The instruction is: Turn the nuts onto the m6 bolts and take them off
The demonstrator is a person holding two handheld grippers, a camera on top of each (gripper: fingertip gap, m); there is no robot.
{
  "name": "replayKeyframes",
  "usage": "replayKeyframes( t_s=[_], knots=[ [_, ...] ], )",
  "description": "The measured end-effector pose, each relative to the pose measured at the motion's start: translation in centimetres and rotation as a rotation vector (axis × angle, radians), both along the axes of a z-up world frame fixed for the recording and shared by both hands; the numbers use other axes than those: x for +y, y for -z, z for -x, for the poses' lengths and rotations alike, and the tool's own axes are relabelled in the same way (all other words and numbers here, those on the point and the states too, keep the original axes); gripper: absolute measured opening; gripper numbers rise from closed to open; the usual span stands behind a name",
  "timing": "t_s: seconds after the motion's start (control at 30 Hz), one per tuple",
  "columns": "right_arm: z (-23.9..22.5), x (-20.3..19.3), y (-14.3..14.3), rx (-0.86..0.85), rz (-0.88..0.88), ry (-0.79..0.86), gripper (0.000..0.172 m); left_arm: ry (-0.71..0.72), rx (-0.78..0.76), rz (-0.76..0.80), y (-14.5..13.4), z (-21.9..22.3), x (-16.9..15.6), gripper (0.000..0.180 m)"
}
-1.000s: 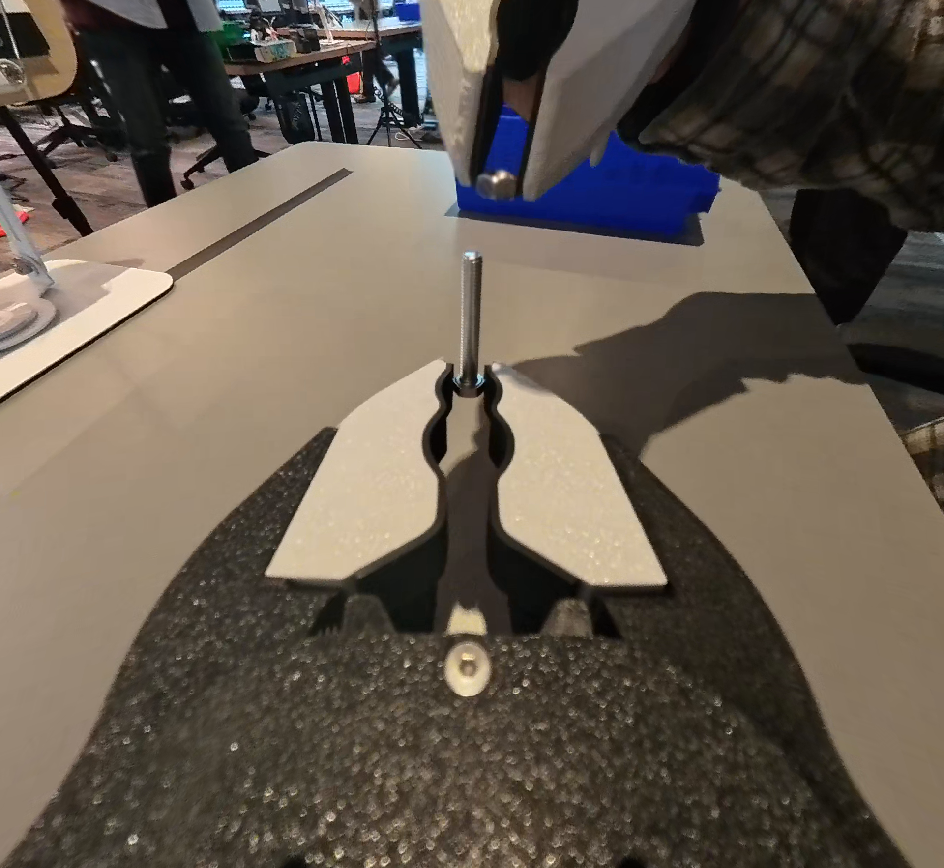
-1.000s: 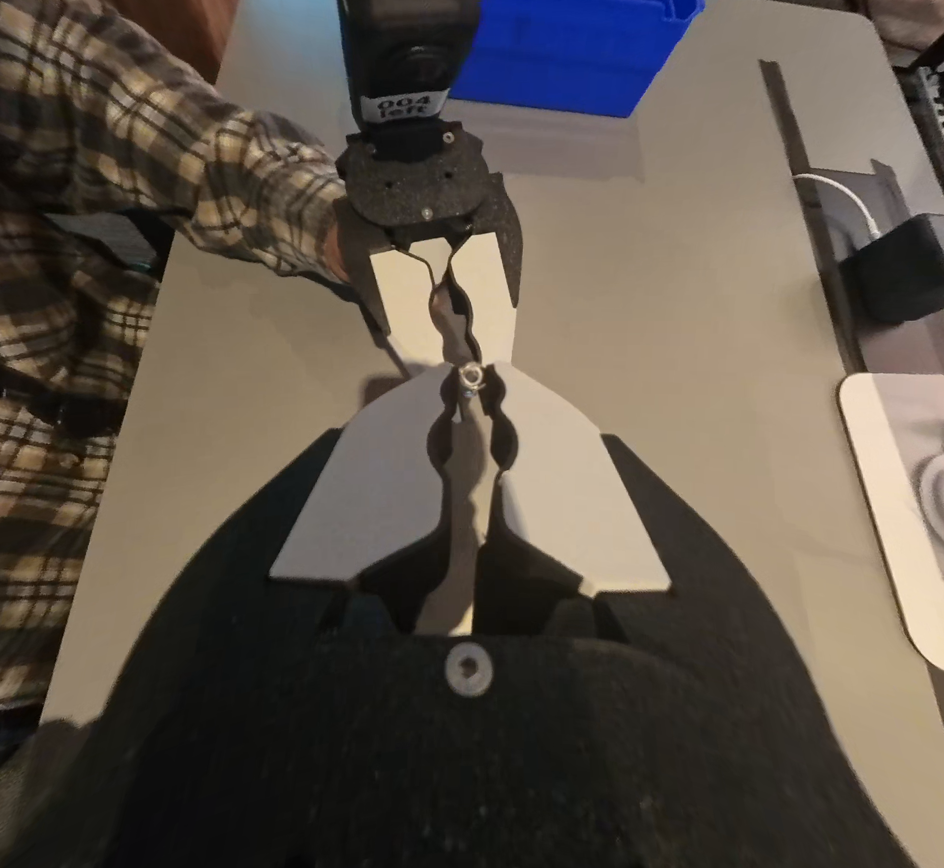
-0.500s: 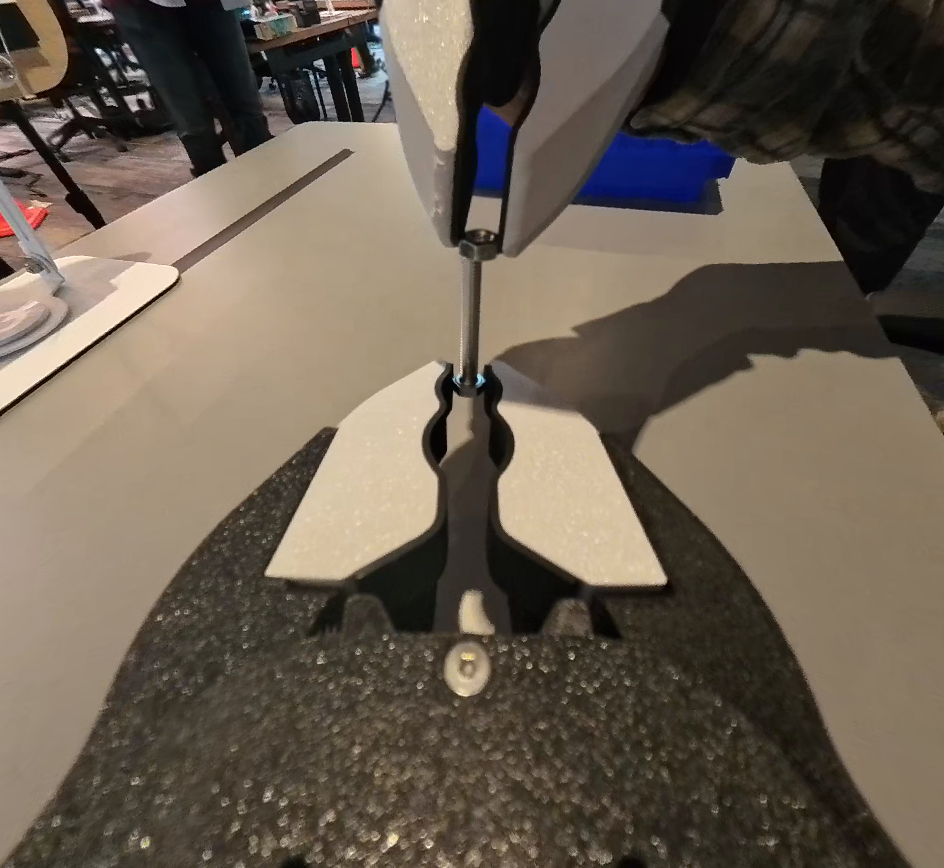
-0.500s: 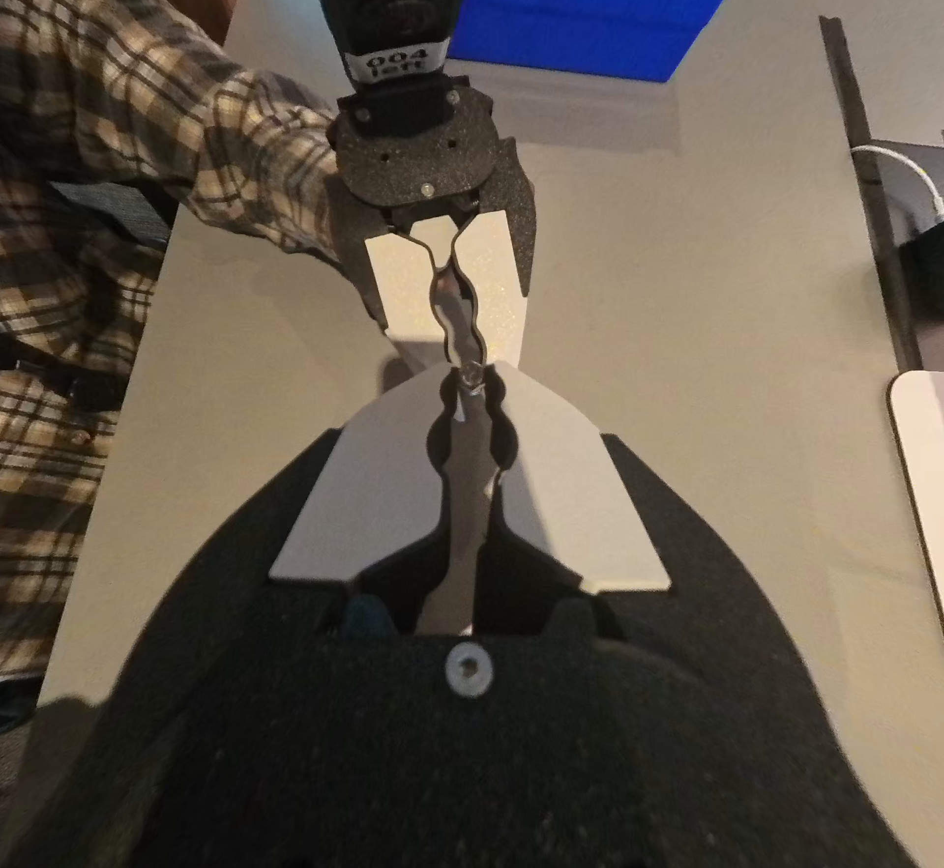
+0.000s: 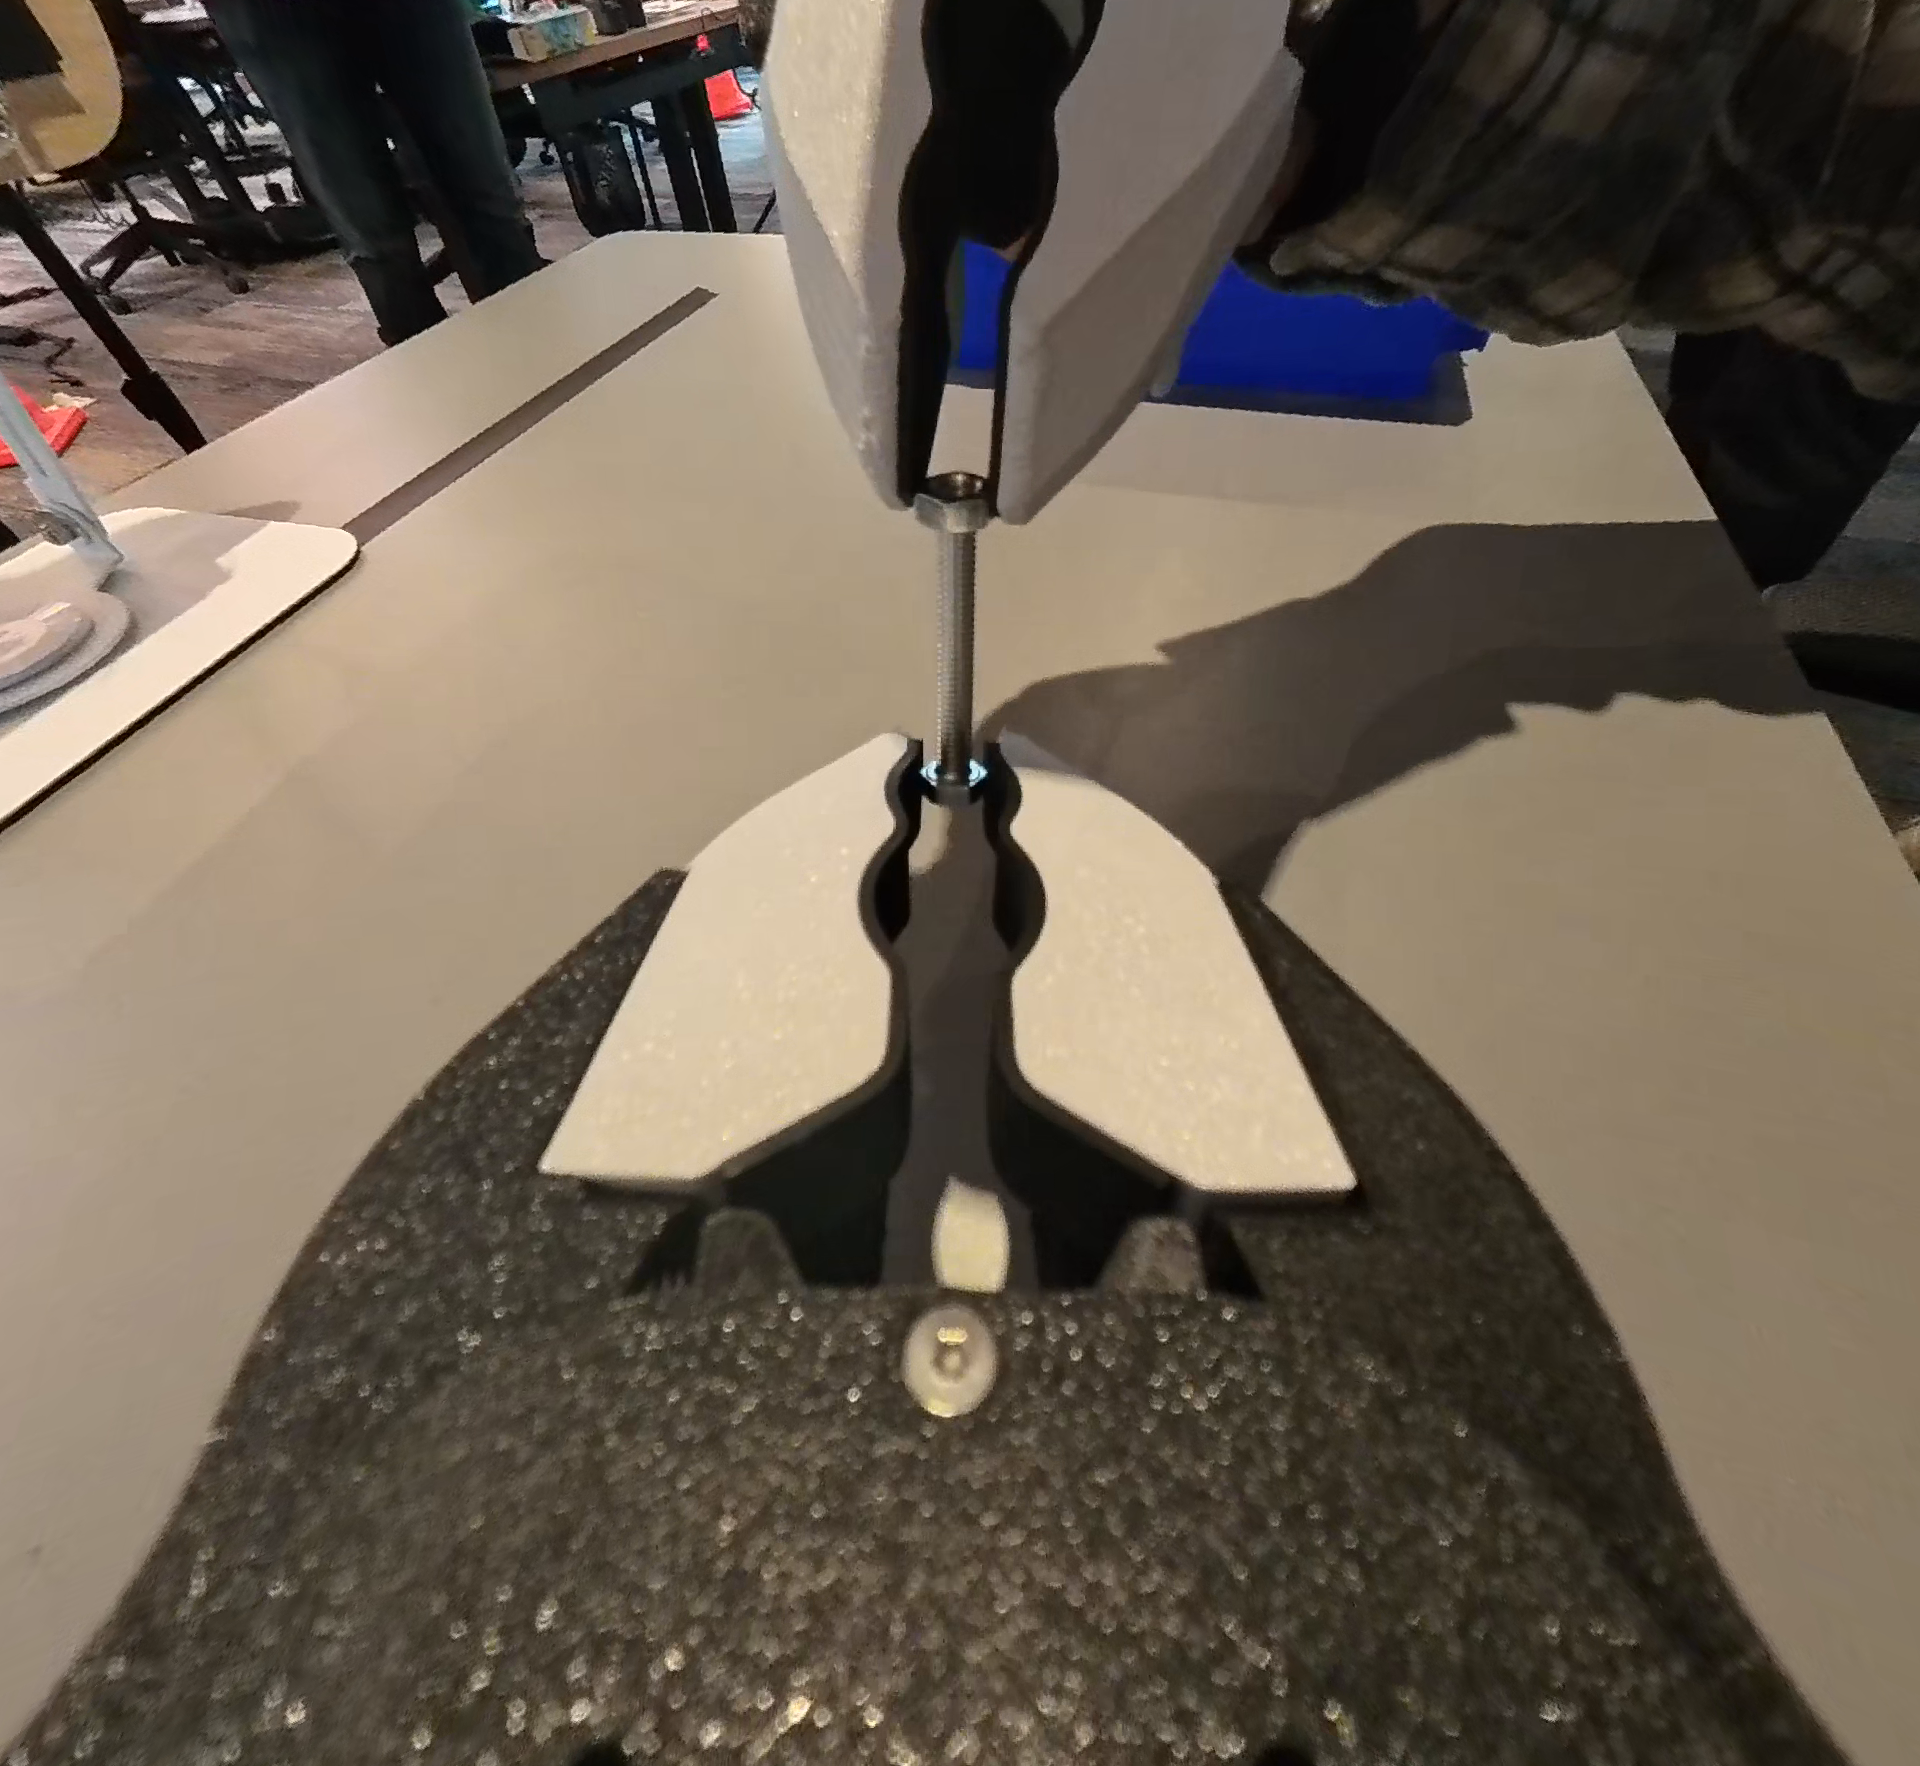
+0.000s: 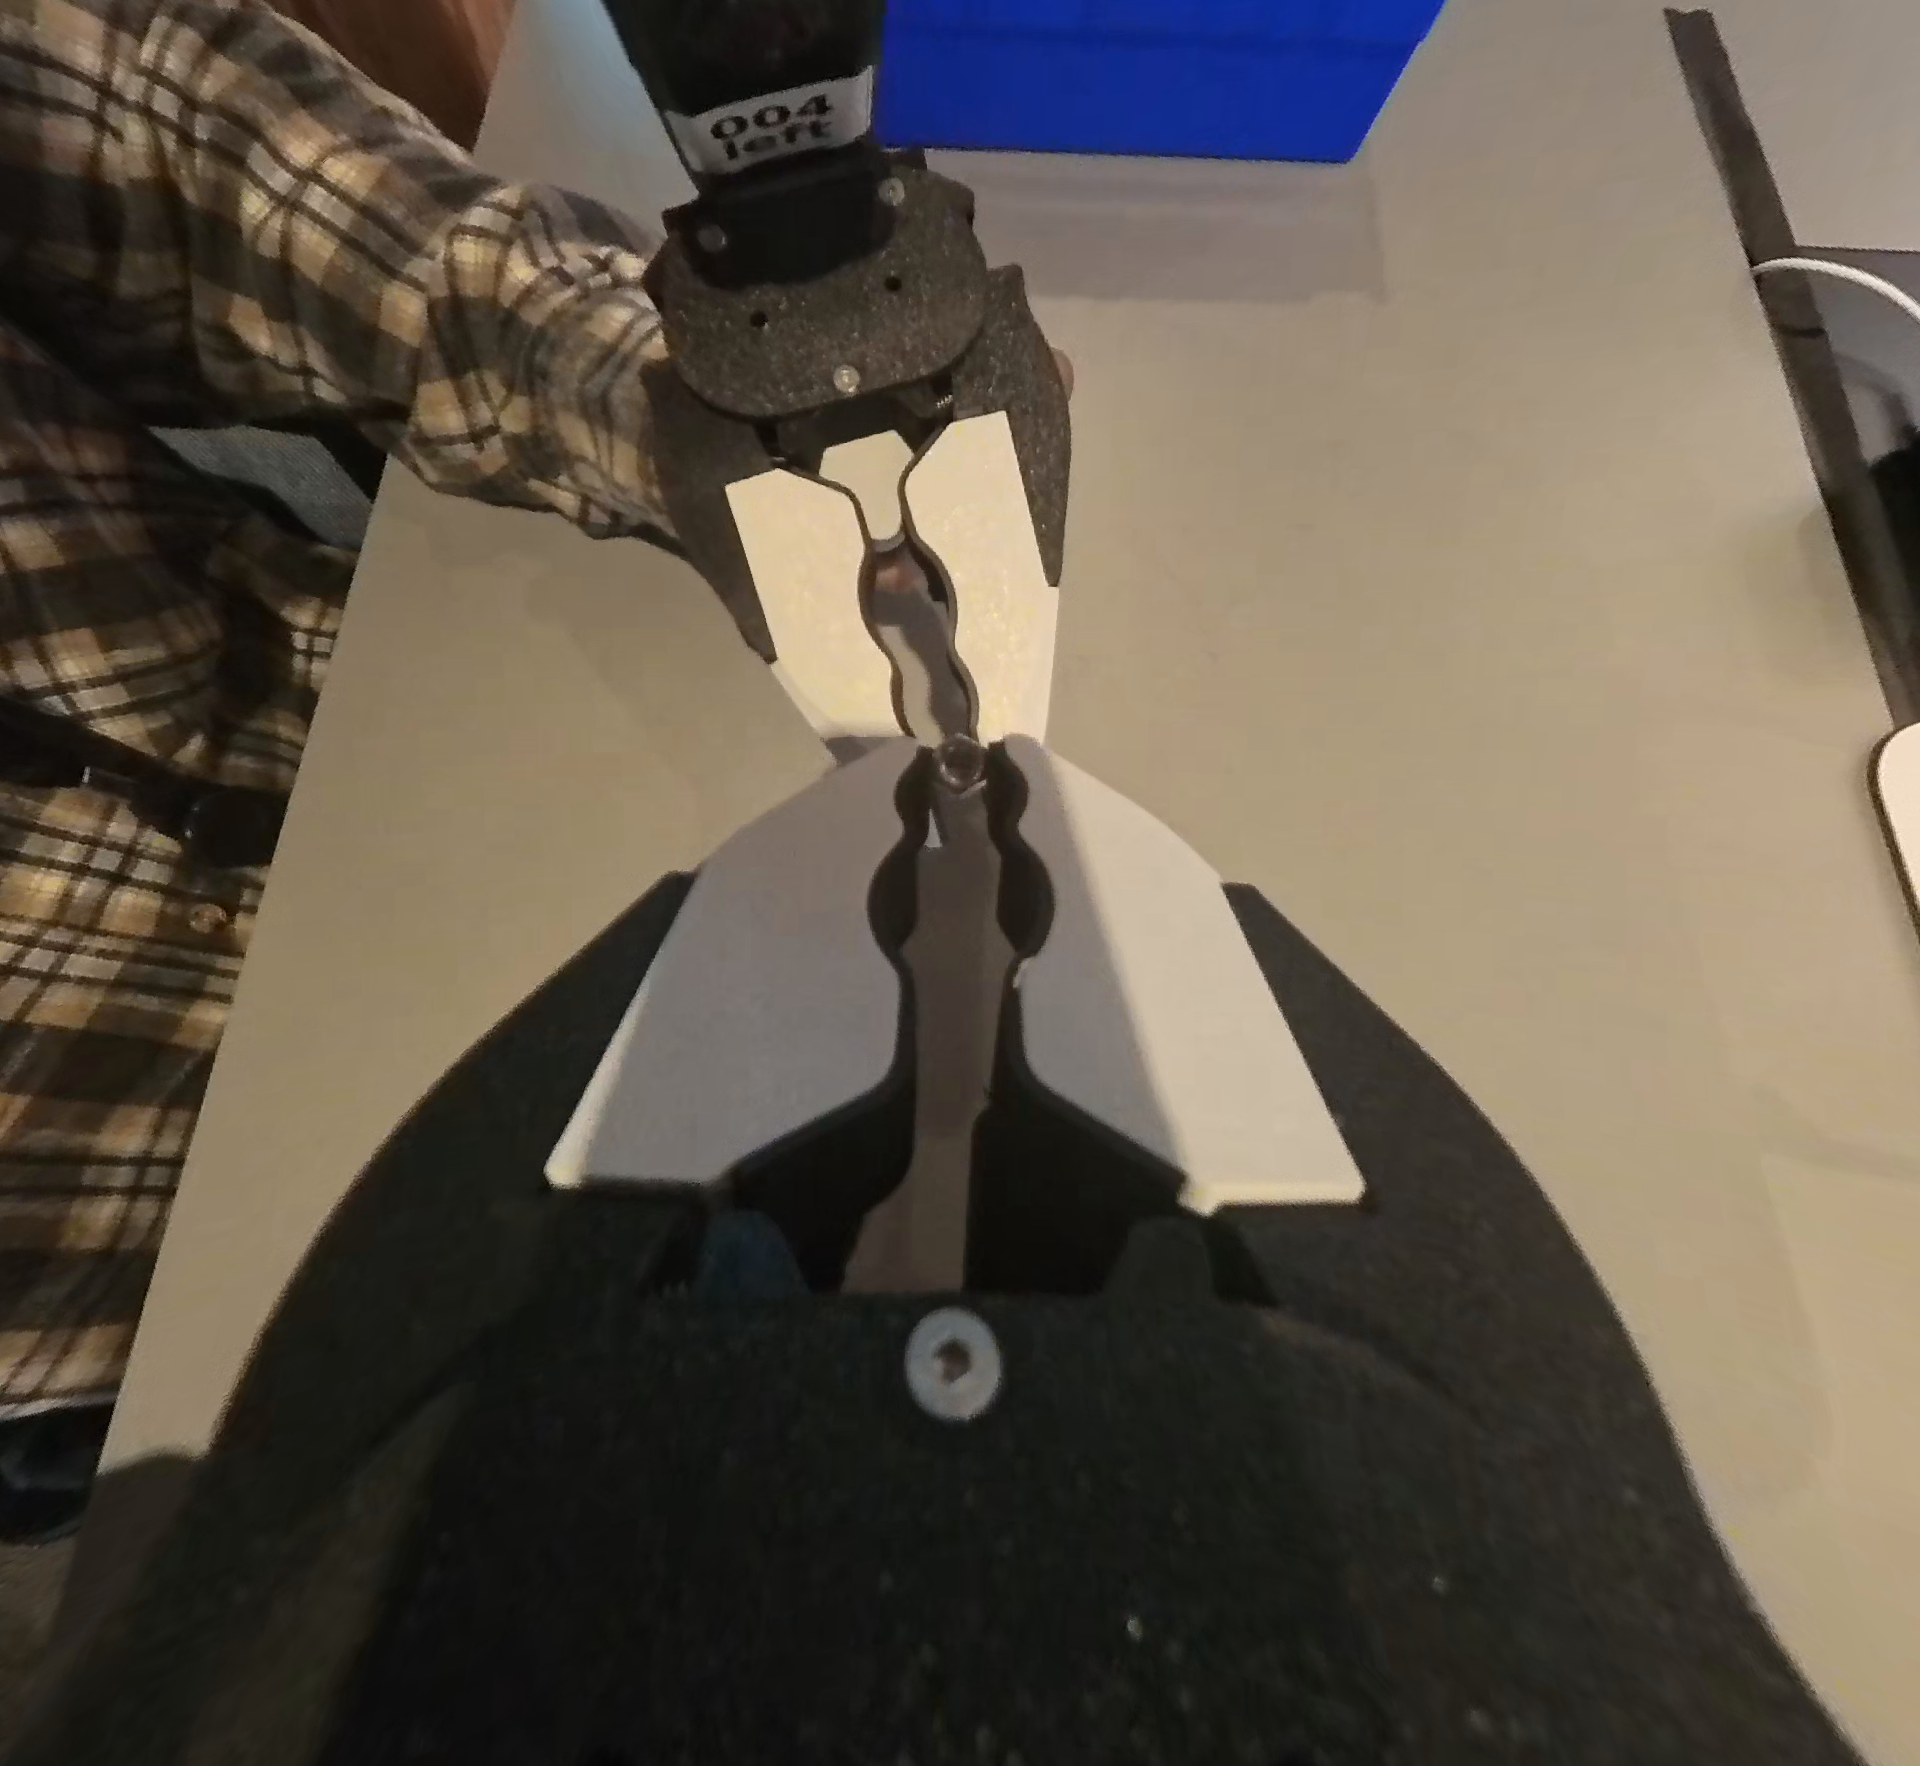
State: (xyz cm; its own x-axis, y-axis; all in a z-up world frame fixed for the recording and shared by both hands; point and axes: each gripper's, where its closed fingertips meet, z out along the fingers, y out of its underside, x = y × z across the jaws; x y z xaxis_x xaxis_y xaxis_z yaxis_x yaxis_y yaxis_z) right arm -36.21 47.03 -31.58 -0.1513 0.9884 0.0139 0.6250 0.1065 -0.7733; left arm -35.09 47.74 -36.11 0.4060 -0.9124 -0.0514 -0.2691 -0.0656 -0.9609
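Note:
In the left wrist view my left gripper (image 5: 954, 771) is shut on the head end of a silver threaded bolt (image 5: 954, 636) and holds it upright above the grey table (image 5: 520, 781). My right gripper (image 5: 956, 495) comes down from above, shut on a small hex nut (image 5: 956, 511) that sits on the bolt's top end. In the right wrist view the nut (image 6: 958, 768) is pinched between my right gripper's (image 6: 961, 773) tips. The left gripper (image 6: 954, 737) faces it tip to tip. The bolt shaft is hidden there.
A blue bin (image 5: 1320, 345) stands at the table's far end and also shows in the right wrist view (image 6: 1164, 2). A white pad (image 5: 156, 615) lies at the left edge beside a dark strip (image 5: 540, 407). A plaid sleeve (image 5: 1558, 106) reaches in. People and desks stand beyond the table. Some 5 cm of space lies between my two pairs of fingers.
My right gripper came down with the nut from above and behind the bolt and set it on the bolt's tip. My left gripper kept the bolt upright and still.

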Motion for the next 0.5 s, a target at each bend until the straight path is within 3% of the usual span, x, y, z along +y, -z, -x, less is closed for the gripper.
replayKeyframes(
  t_s=[0.5],
  knots=[
    [-0.03, -0.04, 0.19, 0.015, -0.014, -0.013, 0.011, 0.014, -0.017, 0.011, -0.11, -0.09, -0.09, 0.011]
  ],
)
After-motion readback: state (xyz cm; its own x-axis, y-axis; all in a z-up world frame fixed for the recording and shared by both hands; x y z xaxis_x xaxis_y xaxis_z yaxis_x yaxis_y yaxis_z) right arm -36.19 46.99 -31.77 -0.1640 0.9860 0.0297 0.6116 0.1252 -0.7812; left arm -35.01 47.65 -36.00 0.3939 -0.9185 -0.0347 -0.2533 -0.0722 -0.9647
